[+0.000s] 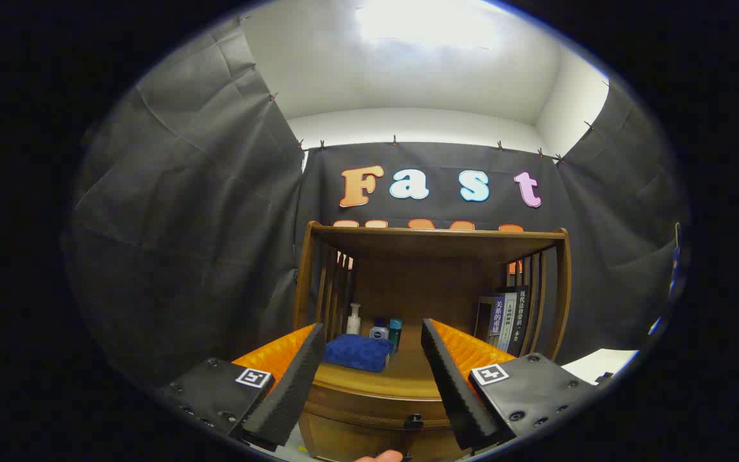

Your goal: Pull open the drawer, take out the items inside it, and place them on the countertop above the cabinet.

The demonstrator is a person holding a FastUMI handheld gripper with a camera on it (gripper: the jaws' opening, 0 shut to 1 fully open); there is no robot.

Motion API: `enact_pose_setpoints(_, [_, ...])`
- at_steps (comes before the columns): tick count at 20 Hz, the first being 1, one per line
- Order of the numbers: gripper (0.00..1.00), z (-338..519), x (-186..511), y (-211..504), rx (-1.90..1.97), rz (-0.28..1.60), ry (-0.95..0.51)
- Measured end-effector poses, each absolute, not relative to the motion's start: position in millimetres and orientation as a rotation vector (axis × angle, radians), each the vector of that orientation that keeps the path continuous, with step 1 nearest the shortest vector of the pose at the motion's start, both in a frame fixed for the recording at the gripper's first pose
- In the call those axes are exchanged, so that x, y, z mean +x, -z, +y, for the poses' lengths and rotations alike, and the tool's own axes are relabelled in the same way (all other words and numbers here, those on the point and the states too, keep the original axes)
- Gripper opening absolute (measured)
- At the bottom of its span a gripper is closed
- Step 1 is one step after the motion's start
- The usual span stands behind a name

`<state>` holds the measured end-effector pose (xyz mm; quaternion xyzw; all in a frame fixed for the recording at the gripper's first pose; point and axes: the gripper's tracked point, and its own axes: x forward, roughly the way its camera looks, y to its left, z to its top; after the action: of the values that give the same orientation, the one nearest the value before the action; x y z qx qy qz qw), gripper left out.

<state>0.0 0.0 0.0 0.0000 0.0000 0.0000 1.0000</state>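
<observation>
While the gripper (366, 378) is hovering released before the closed drawer (369, 410), a folded blue towel (360, 351) is lying on the cabinet surface (401, 375) with 3 bottles (379, 328) behind it.

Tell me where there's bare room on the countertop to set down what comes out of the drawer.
Bare wood on the countertop runs right of the blue towel across to the books, and along the front edge above the drawer knob. The back left is crowded: pump bottle and two small bottles behind the towel. The gripper is open, empty.
</observation>
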Motion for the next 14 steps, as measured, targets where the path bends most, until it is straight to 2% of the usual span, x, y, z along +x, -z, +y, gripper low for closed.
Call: enact_pose_setpoints(14, [0.98,-11,-6,-7,-0.057,-0.016,0.032])
